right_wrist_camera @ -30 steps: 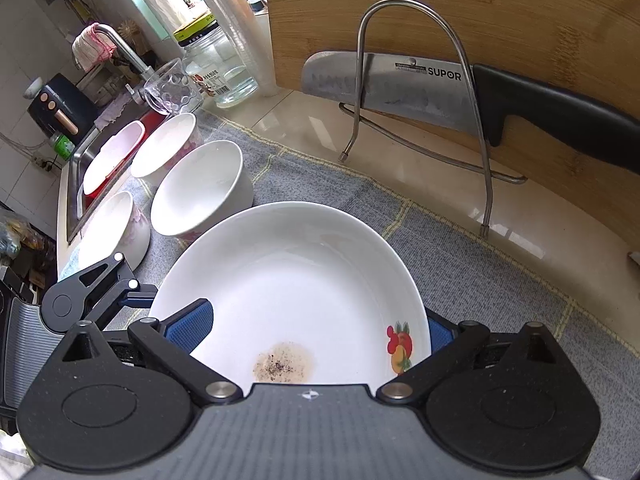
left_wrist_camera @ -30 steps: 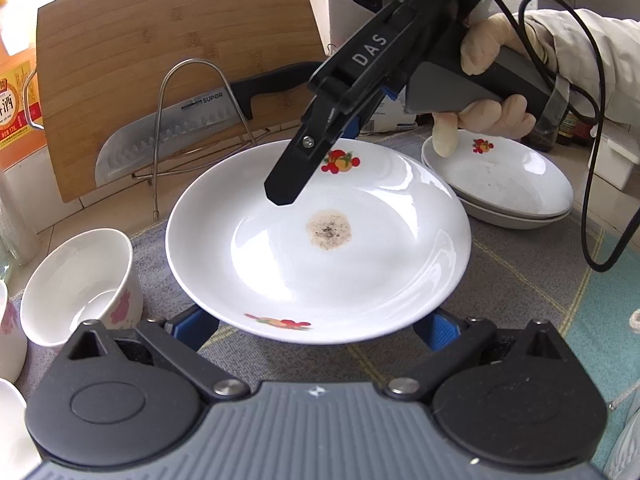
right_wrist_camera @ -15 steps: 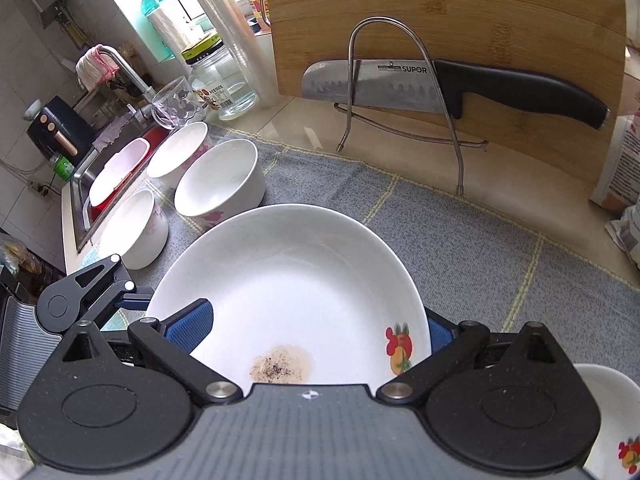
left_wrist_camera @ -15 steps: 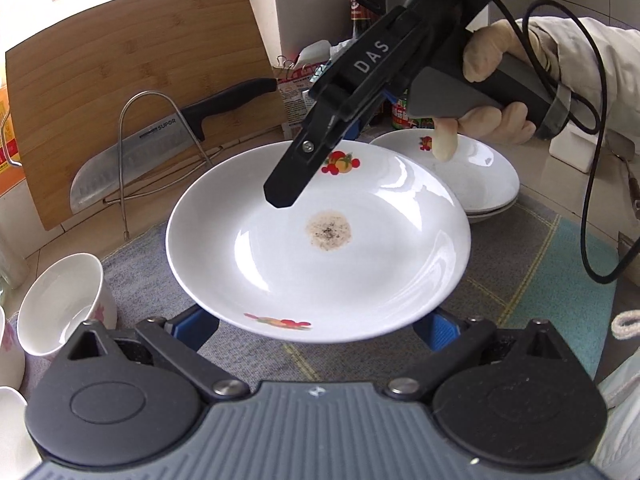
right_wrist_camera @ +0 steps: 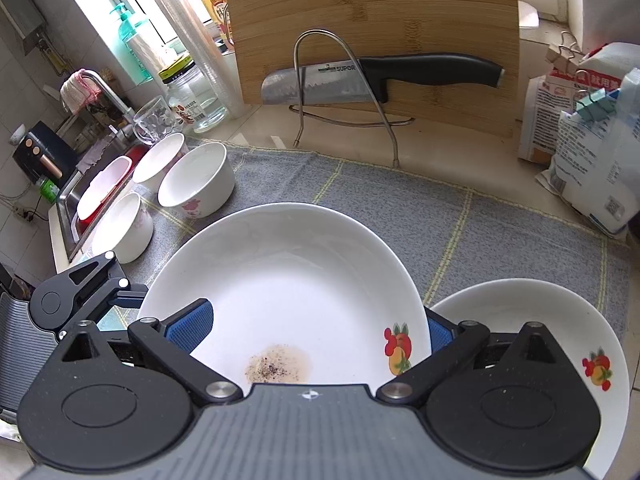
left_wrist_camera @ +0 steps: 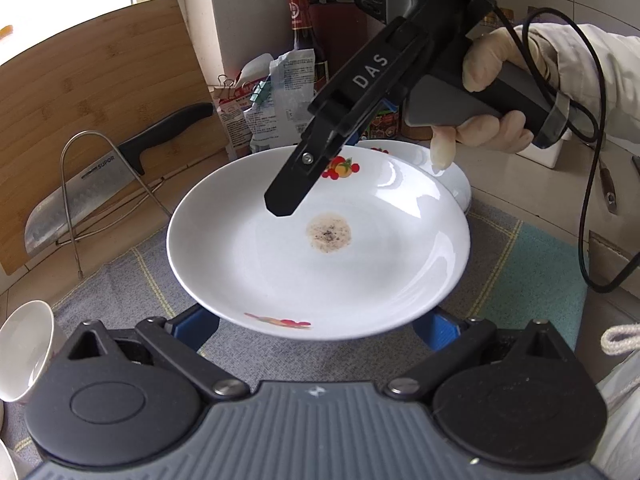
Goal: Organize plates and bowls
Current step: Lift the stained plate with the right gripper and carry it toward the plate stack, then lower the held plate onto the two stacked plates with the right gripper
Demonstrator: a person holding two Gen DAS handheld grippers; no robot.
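A white plate (left_wrist_camera: pixel 280 264) with fruit prints and a brown speckled stain is held in the air over the grey cloth; it also shows in the right wrist view (right_wrist_camera: pixel 296 292). My left gripper (left_wrist_camera: pixel 316 328) grips its near rim. My right gripper (right_wrist_camera: pixel 316 328) grips the opposite rim, one finger (left_wrist_camera: pixel 296 184) above the plate. A stack of white plates (right_wrist_camera: pixel 560 320) sits on the cloth just beyond; only its edge (left_wrist_camera: pixel 452 180) shows in the left wrist view. Several white bowls (right_wrist_camera: pixel 196 184) stand at the cloth's left end.
A bamboo cutting board (right_wrist_camera: pixel 372 32) leans at the back with a knife (right_wrist_camera: pixel 384 76) in a wire rack. Food bags (right_wrist_camera: pixel 584 128) stand at the right. A sink (right_wrist_camera: pixel 92 192), glass jar (right_wrist_camera: pixel 196 96) and glass mug (right_wrist_camera: pixel 156 120) are at the left.
Both grippers have carried the plate to the right, toward the plate stack. The bowls and cutting board have shifted away to the left in both views.
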